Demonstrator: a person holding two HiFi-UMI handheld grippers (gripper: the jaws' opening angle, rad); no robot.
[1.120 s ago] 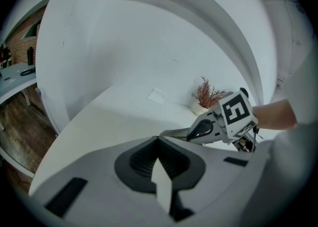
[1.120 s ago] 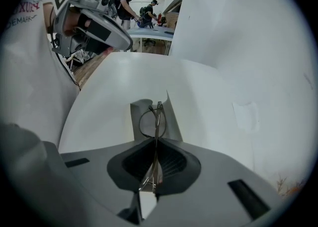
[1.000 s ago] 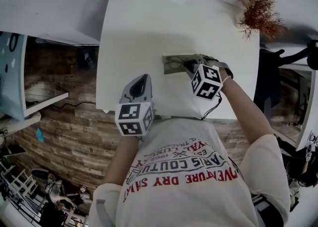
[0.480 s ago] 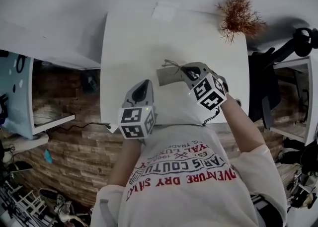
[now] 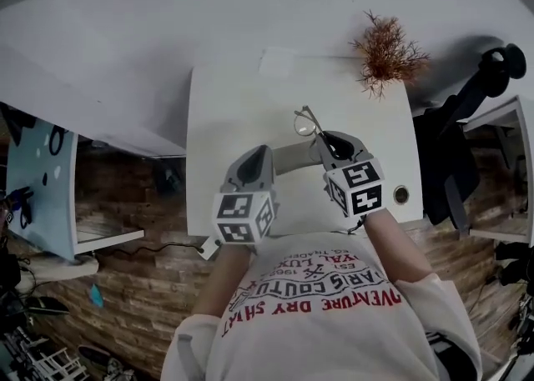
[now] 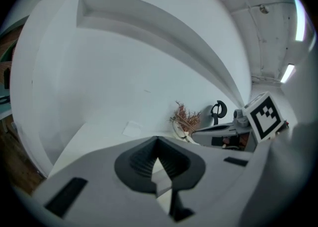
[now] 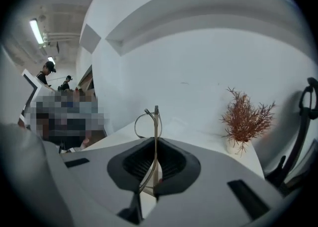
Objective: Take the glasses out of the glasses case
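Head view: right gripper (image 5: pixel 327 144) pinches glasses (image 5: pixel 306 123) above white table (image 5: pixel 242 104); left gripper (image 5: pixel 260 154) clamps grey glasses case (image 5: pixel 294 157); dried plant (image 5: pixel 385 50) beyond, well apart.

Left gripper (image 5: pixel 257 154) held up, fingers (image 6: pixel 133 164) pinched on glasses case (image 5: pixel 294 155); right gripper (image 5: pixel 327 139) alongside, fingers (image 7: pixel 175 164) clamping glasses (image 5: pixel 305 123).

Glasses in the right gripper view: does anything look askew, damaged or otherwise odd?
Nothing looks damaged or spilled. The glasses stand edge-on in the right gripper, pinched by the thin frame, one lens ring poking above the jaws: a narrow hold. The glasses case in the left gripper looks intact.
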